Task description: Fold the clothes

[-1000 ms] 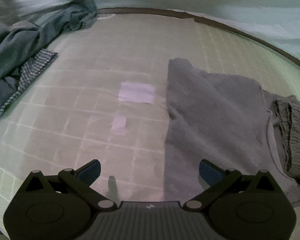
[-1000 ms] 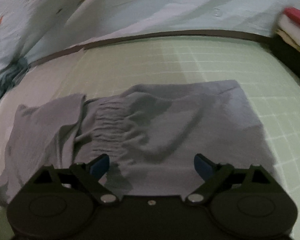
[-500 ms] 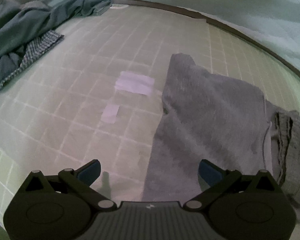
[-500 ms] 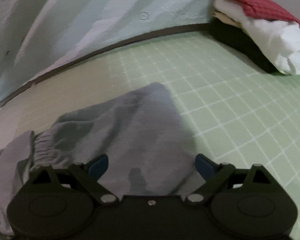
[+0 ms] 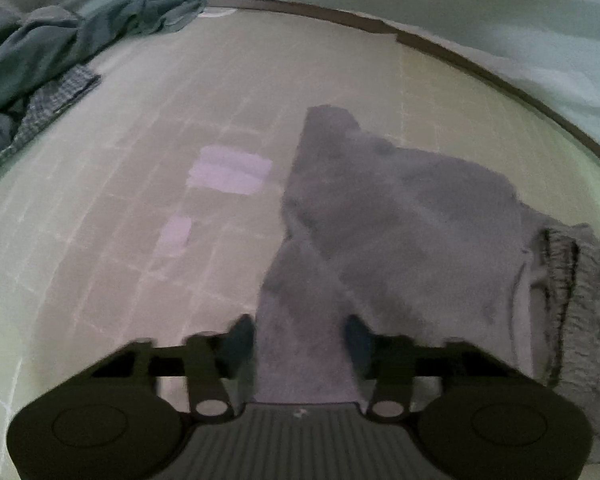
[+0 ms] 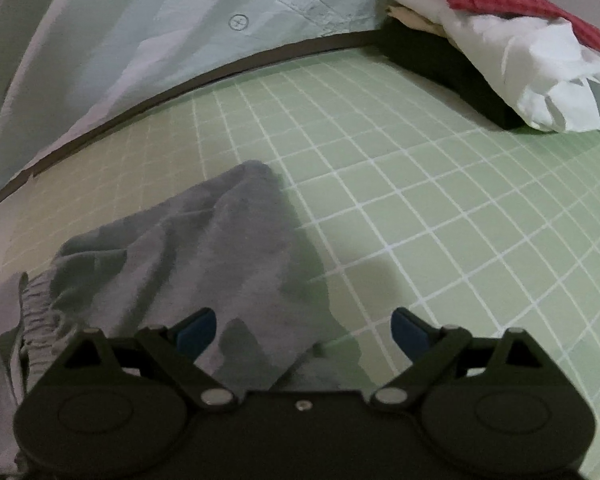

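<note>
Grey shorts (image 5: 400,220) with a gathered elastic waistband (image 5: 568,280) lie spread on the green grid mat (image 5: 140,140). My left gripper (image 5: 298,340) has its fingers drawn in close around the near left corner of the shorts, and the cloth fills the gap between them. In the right wrist view the same shorts (image 6: 204,240) lie to the left and centre. My right gripper (image 6: 304,332) stands open just above the shorts' near right corner, with its left fingertip over the cloth and its right fingertip over the bare mat (image 6: 440,220).
A heap of blue-grey and checked clothes (image 5: 40,72) sits at the far left of the mat. A stack of red and white folded cloth (image 6: 512,32) rests on a dark block at the far right. Pale sheeting (image 6: 160,40) hangs behind the mat's edge. Two tape patches (image 5: 228,170) mark the mat.
My left gripper's fingers have come together from wide open onto the shorts' left corner. My right gripper has swung right toward the shorts' right corner and stays open.
</note>
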